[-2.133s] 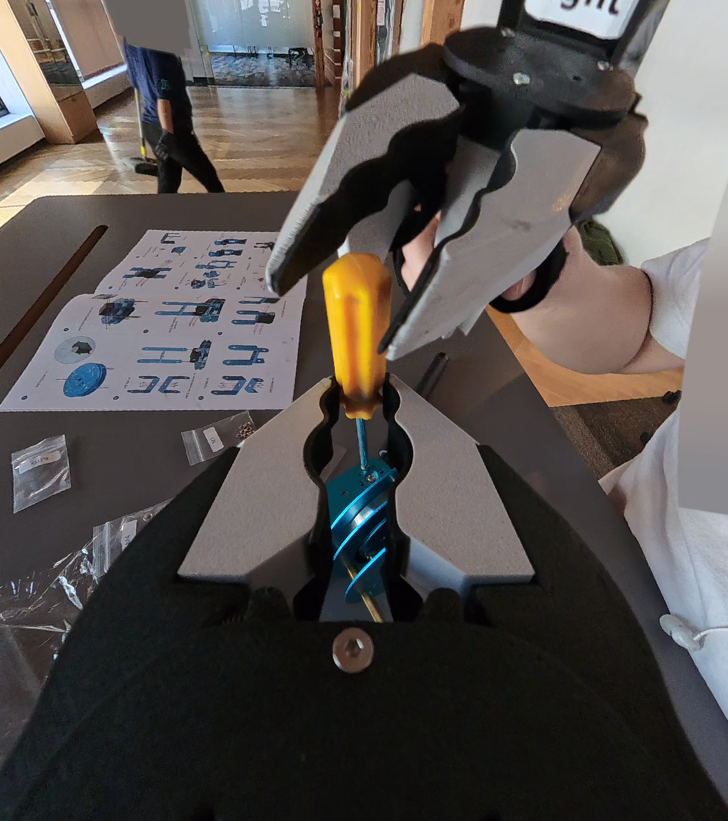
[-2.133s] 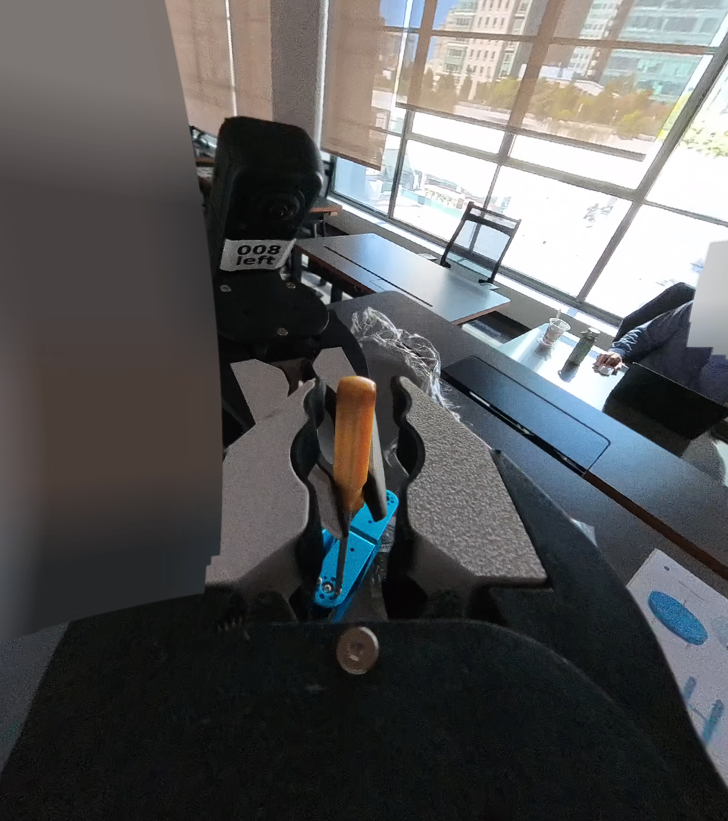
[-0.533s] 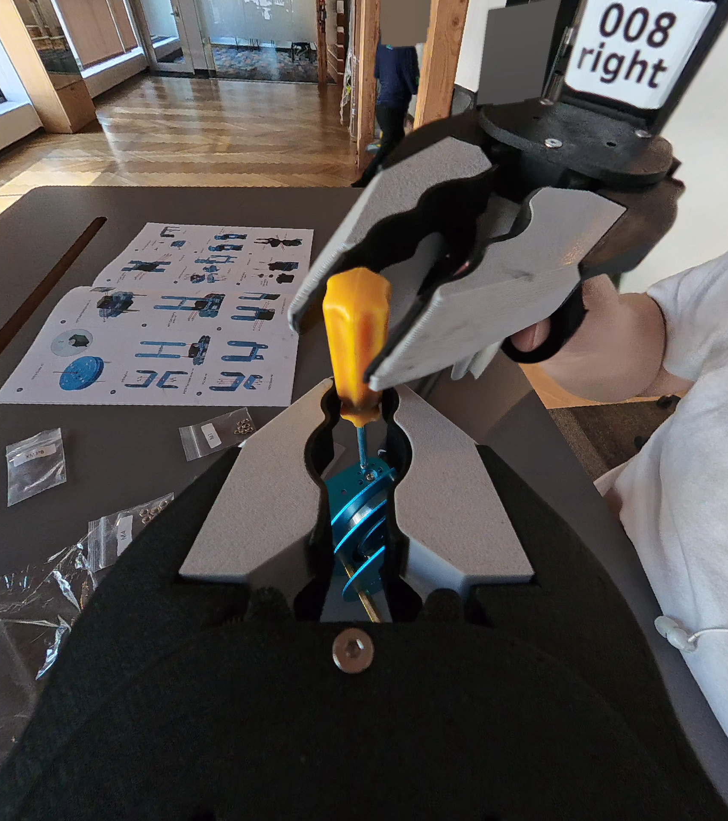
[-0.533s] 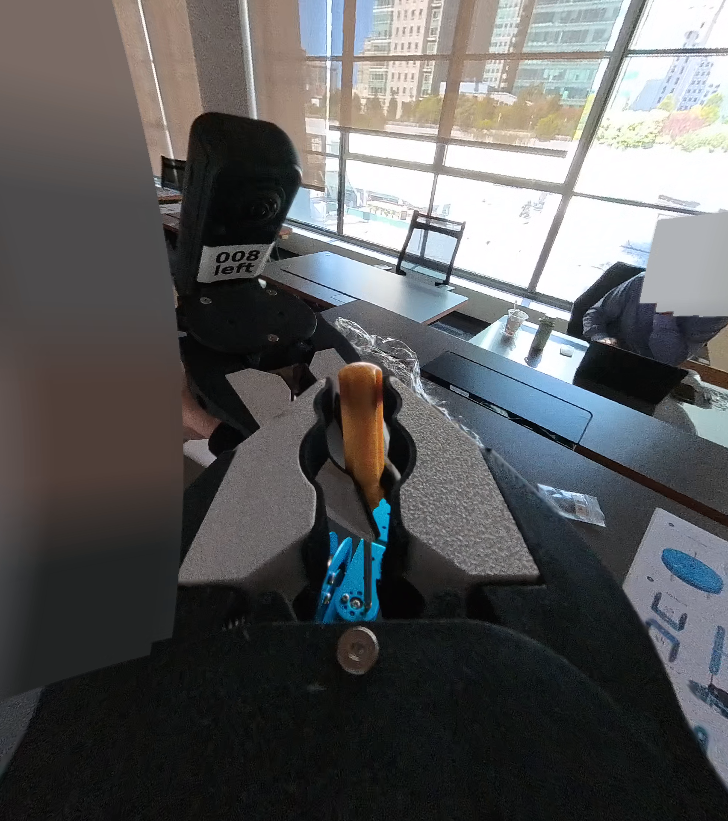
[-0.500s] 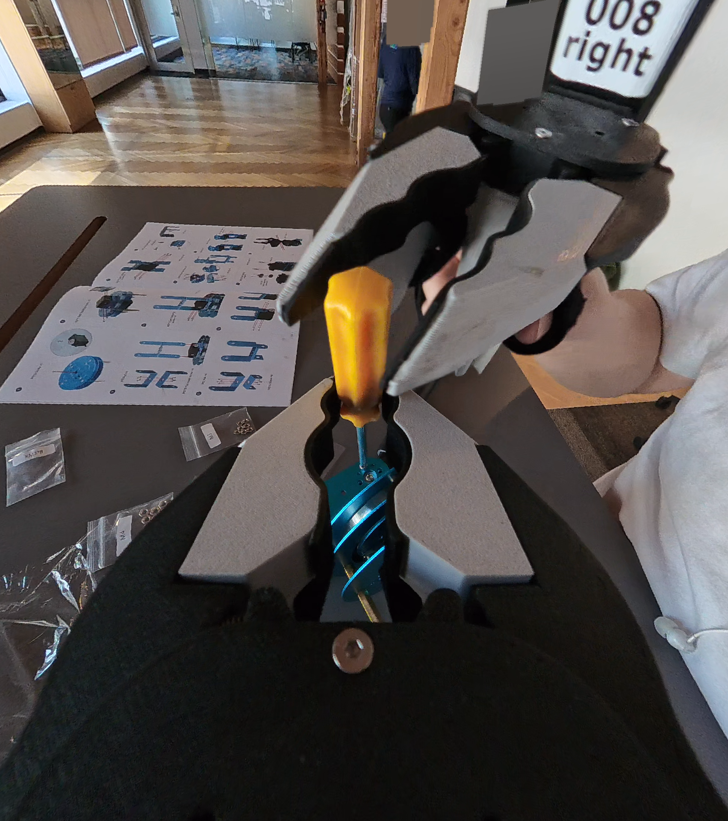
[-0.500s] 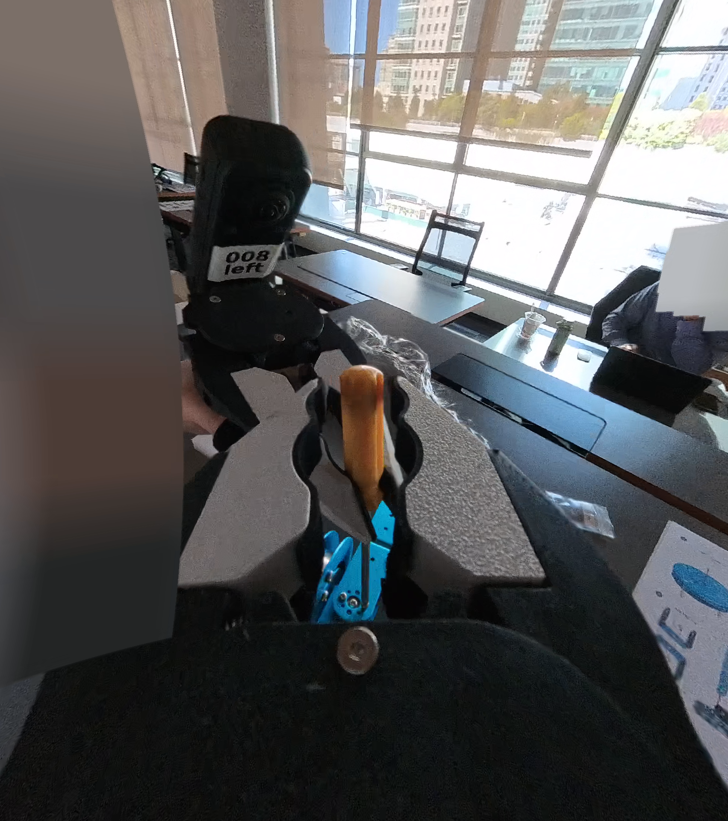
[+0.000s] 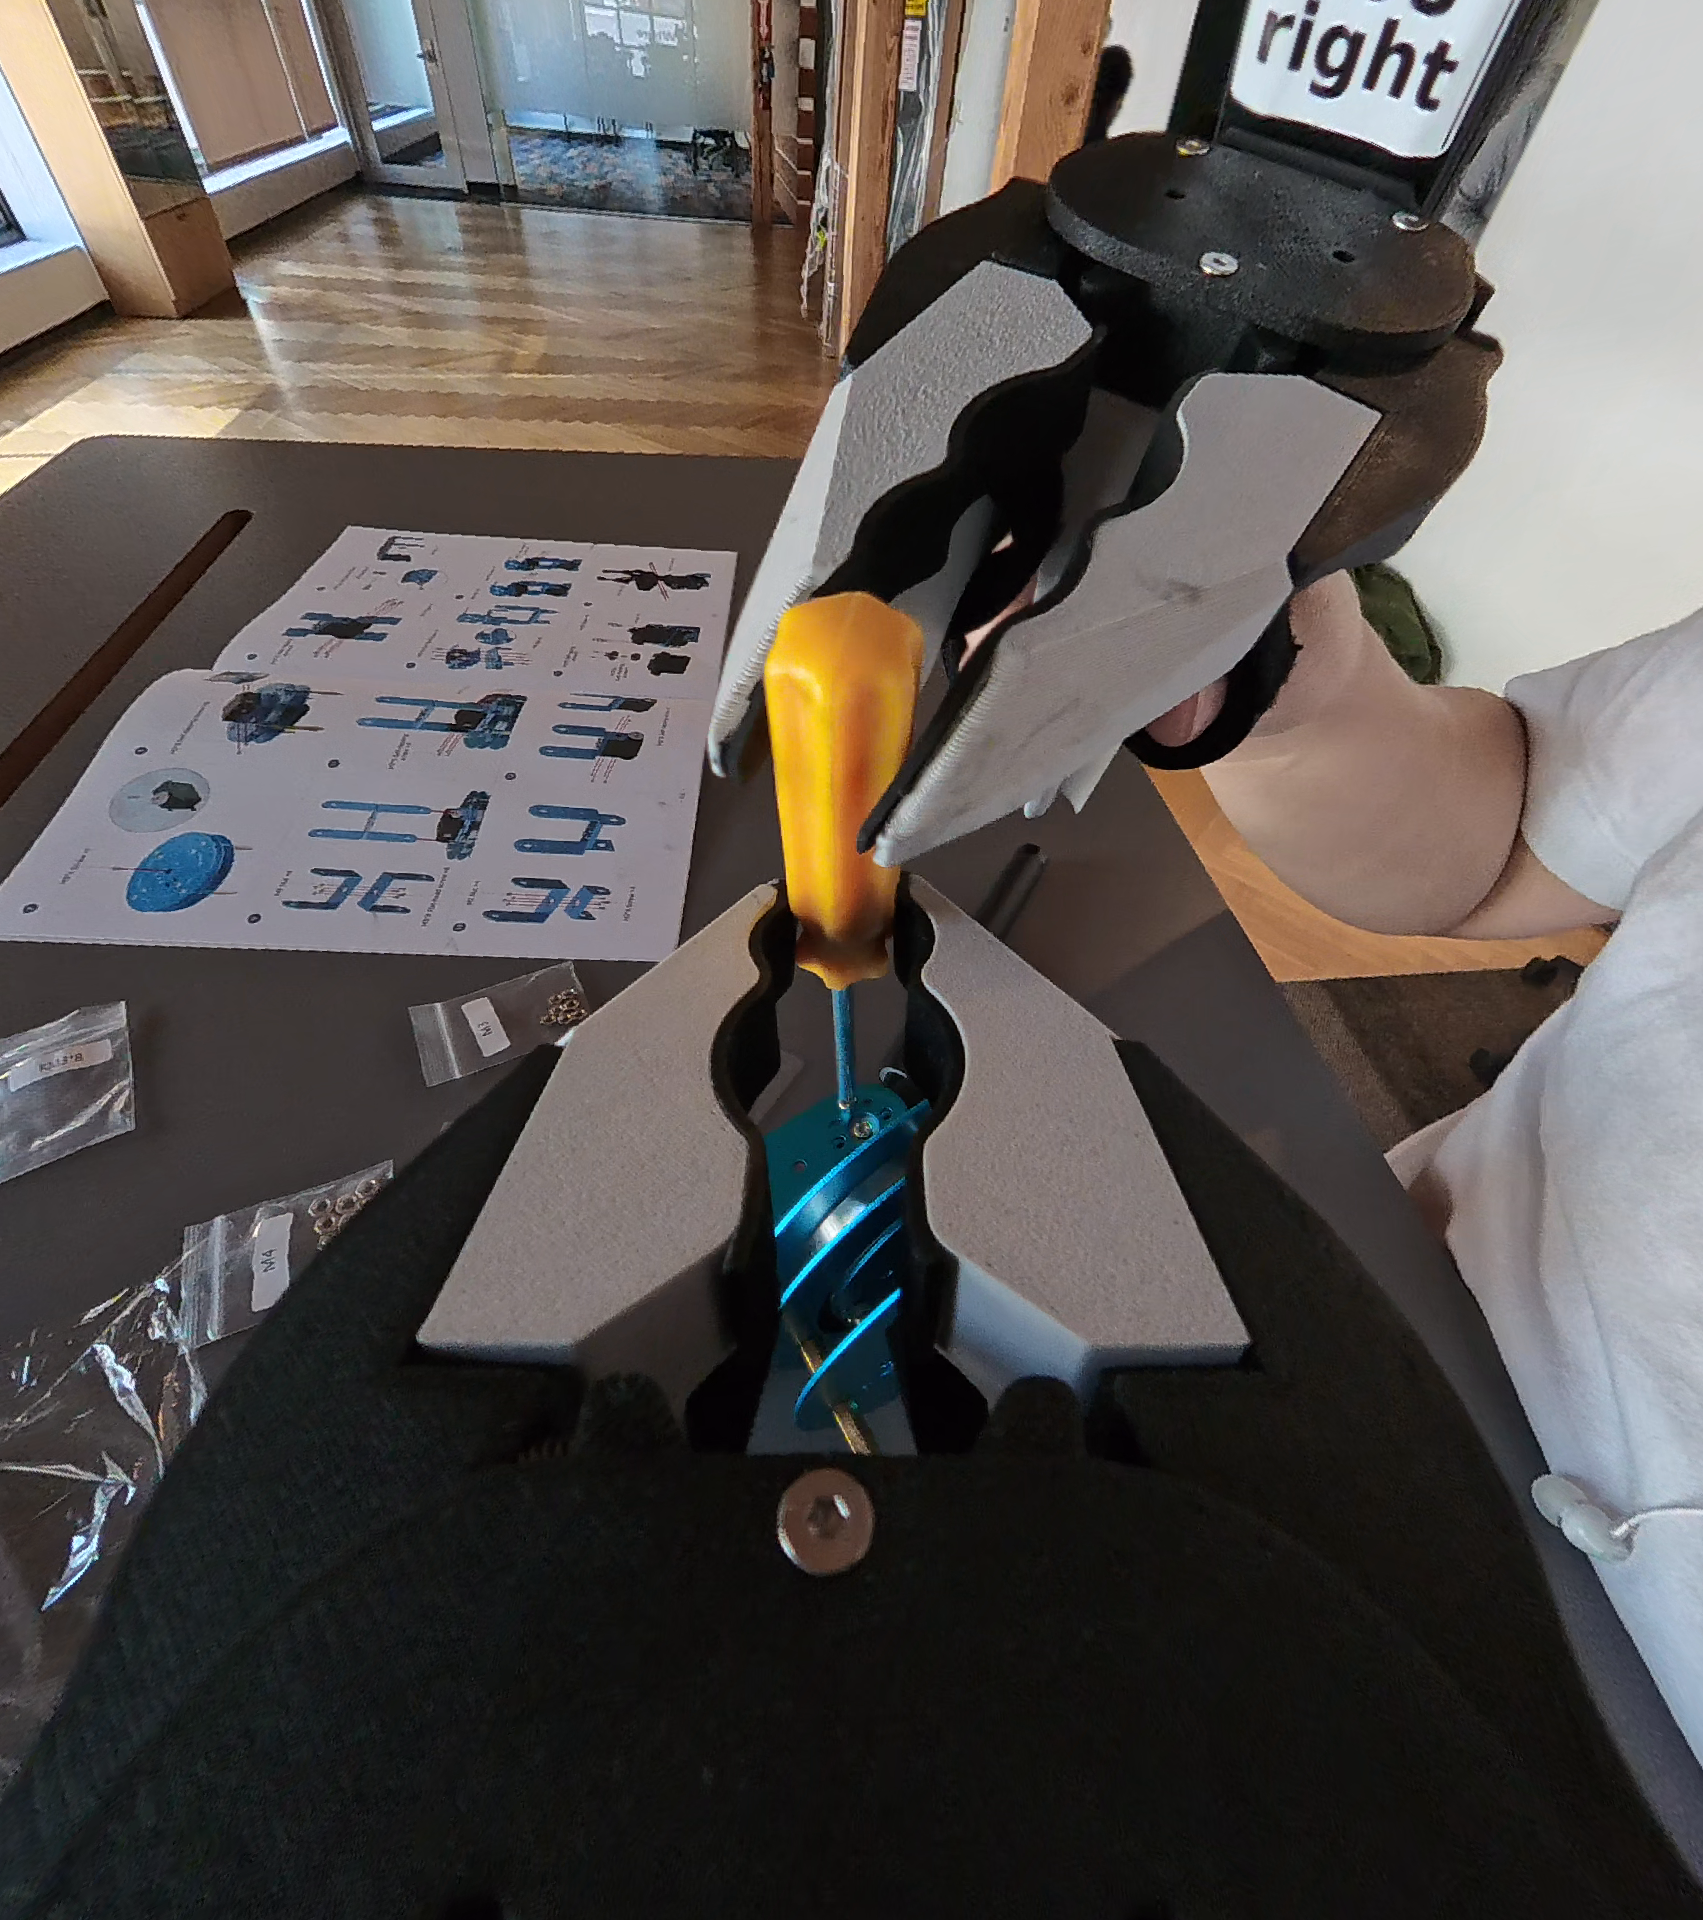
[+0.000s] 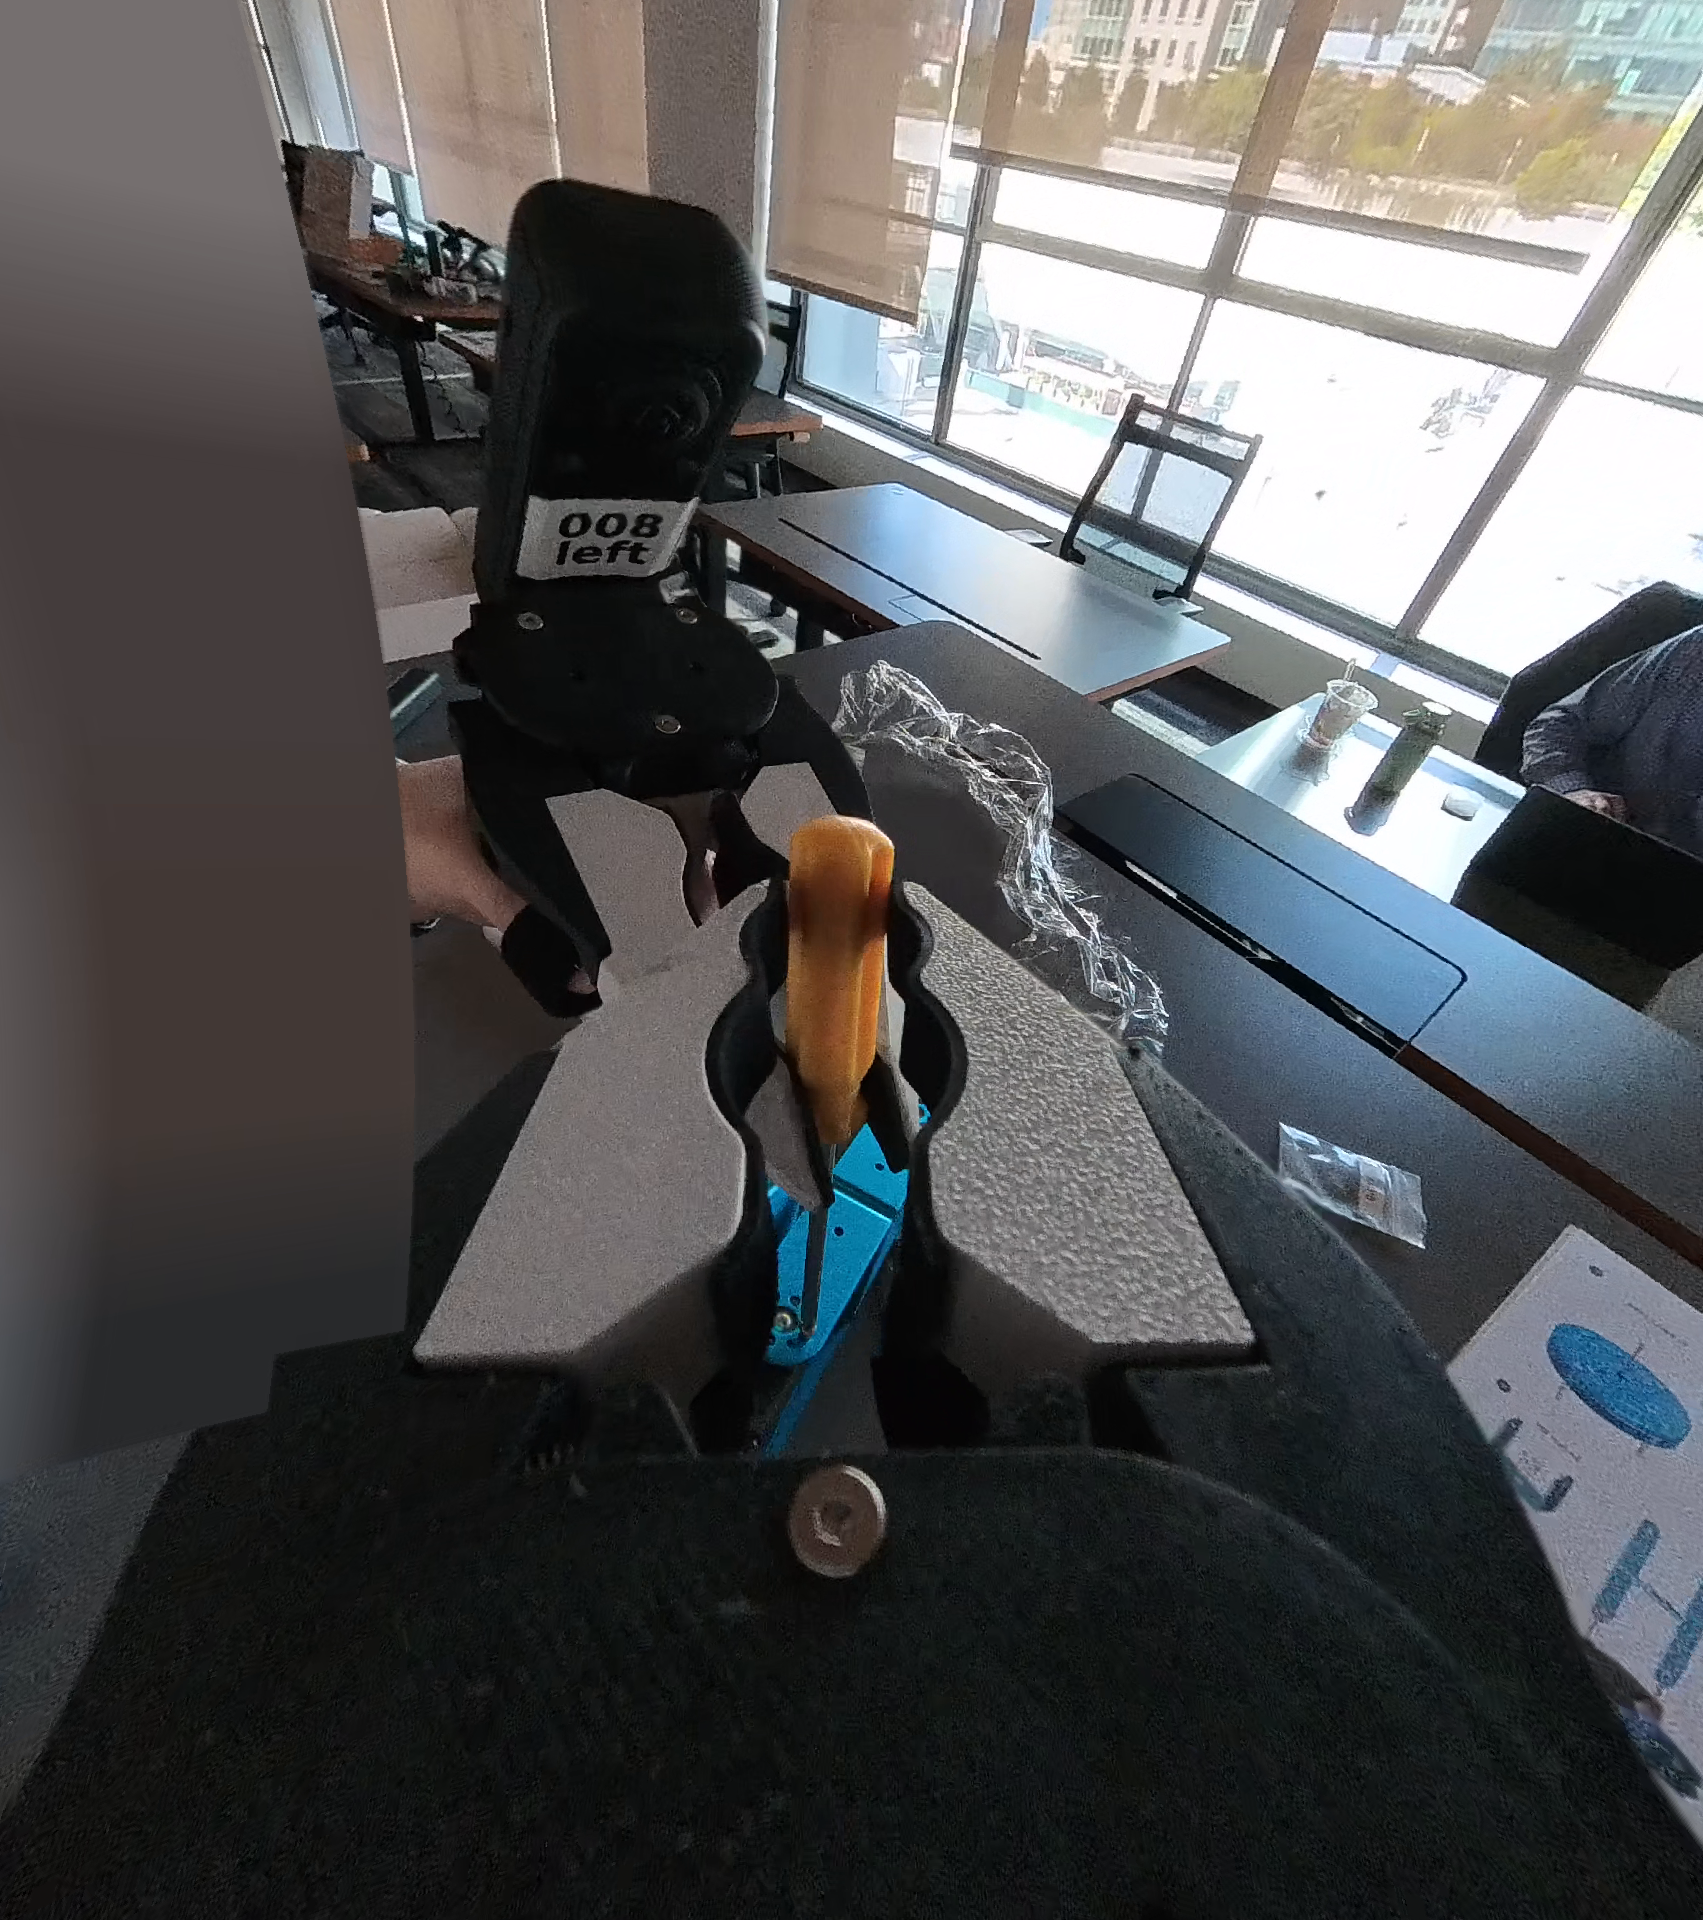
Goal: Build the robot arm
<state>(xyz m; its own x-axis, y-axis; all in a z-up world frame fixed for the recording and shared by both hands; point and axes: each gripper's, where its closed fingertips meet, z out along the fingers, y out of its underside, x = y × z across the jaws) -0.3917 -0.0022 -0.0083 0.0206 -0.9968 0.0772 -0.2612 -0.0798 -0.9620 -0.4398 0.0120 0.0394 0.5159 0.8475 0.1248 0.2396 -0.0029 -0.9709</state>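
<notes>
Worktop (image 7: 203, 1060) of dark matte grey carries an open instruction sheet (image 7: 390, 748) printed with blue part drawings, three small clear bags of hardware (image 7: 62, 1086) and a crumpled sheet of clear plastic wrap (image 7: 5, 1455). A long narrow slot (image 7: 68, 707) runs through the worktop to the left of the sheet.

Left gripper (image 7: 839, 1039) has its fingers pressed against a blue metal part (image 7: 842, 1205), a stack of thin blue plates with a small screw on top, held above the worktop near its right edge. Right gripper (image 7: 805, 800) reaches in from above, its fingers pinching the orange handle of a screwdriver (image 7: 839, 769). The screwdriver stands nearly upright with its tip resting on the screw in the blue metal part.

Only the left wrist view shows the wooden floor (image 7: 473, 322), the timber posts and the glass doors beyond the worktop, plus the white sleeve (image 7: 1657, 1039) of the person holding the tools.

Only the right wrist view shows the wall of tall windows (image 8: 1346, 312) with roller blinds, a second table with a chair (image 8: 1159, 499), and a seated person (image 8: 1657, 748) at a laptop beside a cup and a bottle. From here the screwdriver (image 8: 834, 997) sits between the right gripper's (image 8: 834, 935) fingers, and the blue metal part (image 8: 831, 1278) shows a flat bracket face with screw holes.
</notes>
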